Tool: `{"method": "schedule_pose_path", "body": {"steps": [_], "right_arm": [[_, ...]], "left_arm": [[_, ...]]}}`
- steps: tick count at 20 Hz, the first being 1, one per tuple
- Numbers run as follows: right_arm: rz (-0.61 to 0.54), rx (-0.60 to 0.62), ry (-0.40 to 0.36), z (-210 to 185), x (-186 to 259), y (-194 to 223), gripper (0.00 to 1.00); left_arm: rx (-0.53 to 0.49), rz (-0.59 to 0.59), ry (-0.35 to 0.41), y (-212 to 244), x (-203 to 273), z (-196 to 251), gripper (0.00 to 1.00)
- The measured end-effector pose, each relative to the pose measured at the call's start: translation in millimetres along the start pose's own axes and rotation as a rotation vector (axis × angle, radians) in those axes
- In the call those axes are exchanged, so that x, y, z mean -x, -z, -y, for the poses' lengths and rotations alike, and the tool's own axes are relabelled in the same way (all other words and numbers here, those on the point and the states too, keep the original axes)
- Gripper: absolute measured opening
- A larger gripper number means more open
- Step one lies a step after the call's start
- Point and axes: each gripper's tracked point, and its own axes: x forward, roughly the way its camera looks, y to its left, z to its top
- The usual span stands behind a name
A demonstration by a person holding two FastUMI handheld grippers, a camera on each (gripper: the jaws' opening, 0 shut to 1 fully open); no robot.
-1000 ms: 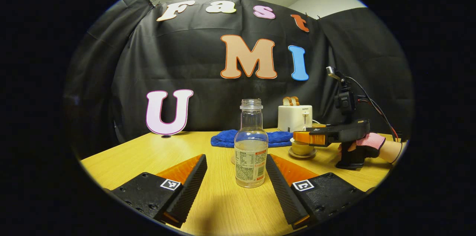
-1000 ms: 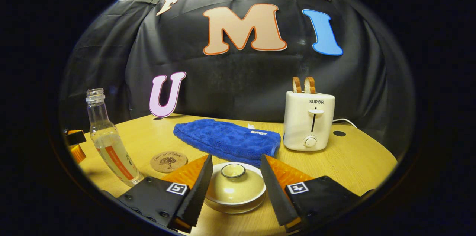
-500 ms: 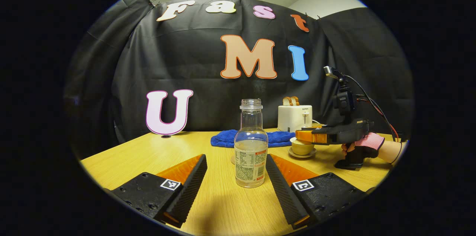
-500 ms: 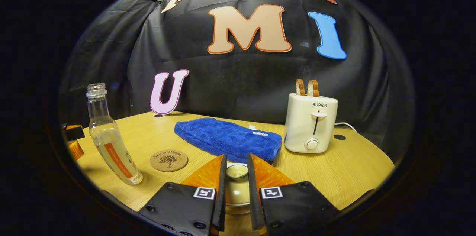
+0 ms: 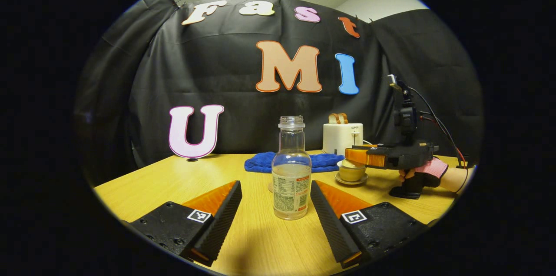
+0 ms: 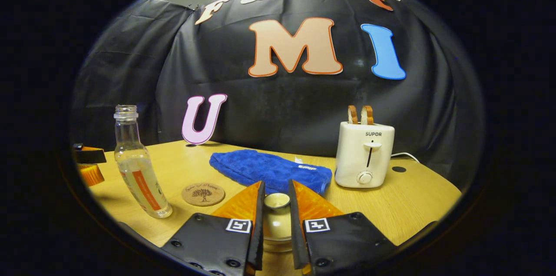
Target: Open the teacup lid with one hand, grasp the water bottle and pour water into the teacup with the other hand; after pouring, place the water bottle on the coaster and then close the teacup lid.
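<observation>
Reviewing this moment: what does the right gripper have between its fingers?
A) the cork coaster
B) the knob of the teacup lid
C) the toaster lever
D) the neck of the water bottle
B: in the right gripper view the right gripper has both fingers closed on the knob of the teacup lid, while the water bottle stands apart.

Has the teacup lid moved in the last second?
Yes. In the left gripper view the lid, held by the right gripper, now sits lifted off the teacup, which stays on its saucer.
</observation>
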Motion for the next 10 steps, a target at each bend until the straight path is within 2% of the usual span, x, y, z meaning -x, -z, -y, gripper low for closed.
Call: {"method": "schedule_pose_path", "body": {"steps": [10], "right_arm": [[0.049, -0.038, 0.035, 14, 38, -7, 0.30]], "left_arm": [[0.003, -0.005, 0.059, 2, -10, 11, 0.93]]}}
